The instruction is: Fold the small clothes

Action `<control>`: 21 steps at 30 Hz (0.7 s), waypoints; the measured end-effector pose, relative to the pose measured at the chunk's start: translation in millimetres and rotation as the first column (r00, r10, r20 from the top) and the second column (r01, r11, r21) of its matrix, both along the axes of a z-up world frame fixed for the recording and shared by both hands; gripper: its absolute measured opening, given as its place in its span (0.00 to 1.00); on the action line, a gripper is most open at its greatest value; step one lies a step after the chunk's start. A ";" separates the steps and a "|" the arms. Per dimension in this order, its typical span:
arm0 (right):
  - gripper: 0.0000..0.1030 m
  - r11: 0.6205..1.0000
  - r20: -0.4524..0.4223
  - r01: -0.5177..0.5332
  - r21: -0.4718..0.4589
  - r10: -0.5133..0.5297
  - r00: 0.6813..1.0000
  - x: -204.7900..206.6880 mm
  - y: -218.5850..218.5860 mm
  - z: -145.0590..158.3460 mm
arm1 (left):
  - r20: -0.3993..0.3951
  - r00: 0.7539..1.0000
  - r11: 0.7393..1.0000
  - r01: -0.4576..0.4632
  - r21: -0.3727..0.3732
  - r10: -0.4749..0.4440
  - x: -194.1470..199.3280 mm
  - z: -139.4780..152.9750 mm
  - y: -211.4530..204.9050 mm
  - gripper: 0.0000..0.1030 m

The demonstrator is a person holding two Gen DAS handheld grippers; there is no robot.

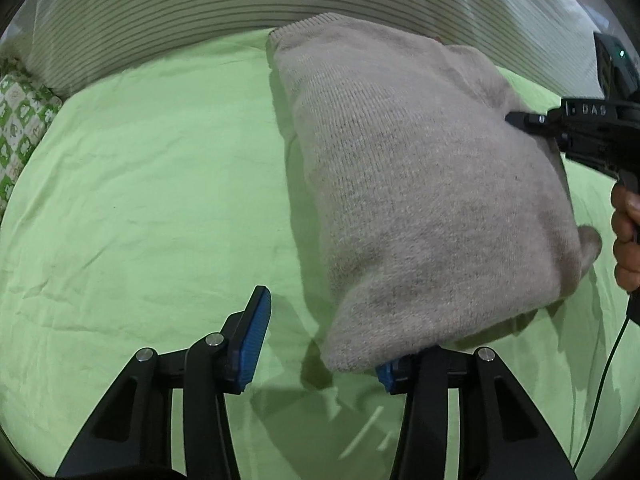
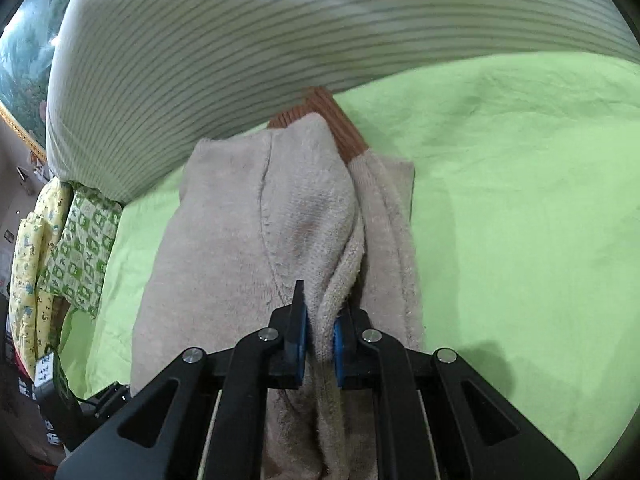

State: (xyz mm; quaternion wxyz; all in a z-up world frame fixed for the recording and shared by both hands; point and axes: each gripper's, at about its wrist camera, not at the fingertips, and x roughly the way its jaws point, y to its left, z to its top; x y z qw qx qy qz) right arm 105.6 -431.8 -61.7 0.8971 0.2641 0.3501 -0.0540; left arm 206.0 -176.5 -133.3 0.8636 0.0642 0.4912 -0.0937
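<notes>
A grey-beige knitted sweater [image 1: 420, 180] is partly raised off the green bedsheet [image 1: 140, 200]. Its brown ribbed cuff [image 2: 336, 120] shows at the far end in the right wrist view. My right gripper [image 2: 322, 304] is shut on a bunched fold of the sweater [image 2: 240, 240] and comes in from the right edge [image 1: 532, 120] in the left wrist view. My left gripper [image 1: 320, 296] is open at the sweater's near corner. That corner drapes over its right finger, and the left blue pad [image 1: 252, 340] stands clear of the cloth.
A striped quilt [image 1: 200, 12] [image 2: 280, 40] lies along the far side of the bed. A green-and-white patterned cushion [image 1: 20, 120] [image 2: 84, 240] sits at the left. A person's hand [image 1: 628, 236] holds the right gripper, with a cable [image 1: 600, 380] hanging below. Bare sheet [image 2: 520, 200] spreads to the right.
</notes>
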 end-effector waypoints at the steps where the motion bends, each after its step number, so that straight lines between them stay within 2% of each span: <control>1: 0.11 1.000 -0.005 -0.003 -0.020 0.003 1.000 2.2 0.0 2.4 | -0.002 1.000 1.000 0.003 0.001 -0.003 0.2 0.4 -1.8 0.46; 5: 0.11 0.999 -0.066 -0.018 -0.033 0.016 0.998 16.0 2.3 -9.3 | -0.003 1.000 1.000 0.004 0.026 -0.004 -2.5 -4.9 -7.3 0.48; 7: 0.13 1.000 -0.064 -0.015 0.000 0.015 0.998 15.2 -0.2 -12.8 | -0.005 1.000 1.000 0.000 0.029 0.000 -0.5 -3.8 -9.6 0.48; 9: 0.29 0.998 -0.043 0.023 0.064 -0.020 0.999 3.1 -9.3 -8.6 | -0.010 1.000 1.000 -0.007 0.025 0.007 -2.8 -2.3 -8.1 0.48; 12: 0.41 0.994 -0.001 0.080 0.080 -0.080 0.997 -30.5 -12.4 5.1 | -0.014 1.000 1.000 -0.017 0.016 0.017 -6.9 -1.2 -6.5 0.48; 14: 0.41 0.993 0.028 0.072 0.093 -0.075 0.997 -51.7 -6.3 10.9 | -0.012 1.000 1.000 -0.022 0.015 0.022 -8.0 -0.2 -5.3 0.48; 16: 0.41 0.996 0.050 0.012 0.090 -0.017 0.999 -71.6 10.9 14.1 | -0.009 1.000 1.000 -0.025 0.016 0.025 -12.0 0.0 -5.4 0.48; 20: 0.41 0.996 -0.022 -0.069 0.055 0.070 0.997 -84.6 37.8 0.6 | -0.007 1.000 0.999 -0.030 0.014 0.030 -14.8 -0.8 -2.4 0.48; 21: 0.41 0.997 -0.052 -0.079 0.023 0.080 0.995 -83.2 44.3 -5.4 | -0.007 0.999 0.999 -0.031 0.015 0.031 -19.1 -1.7 -0.3 0.48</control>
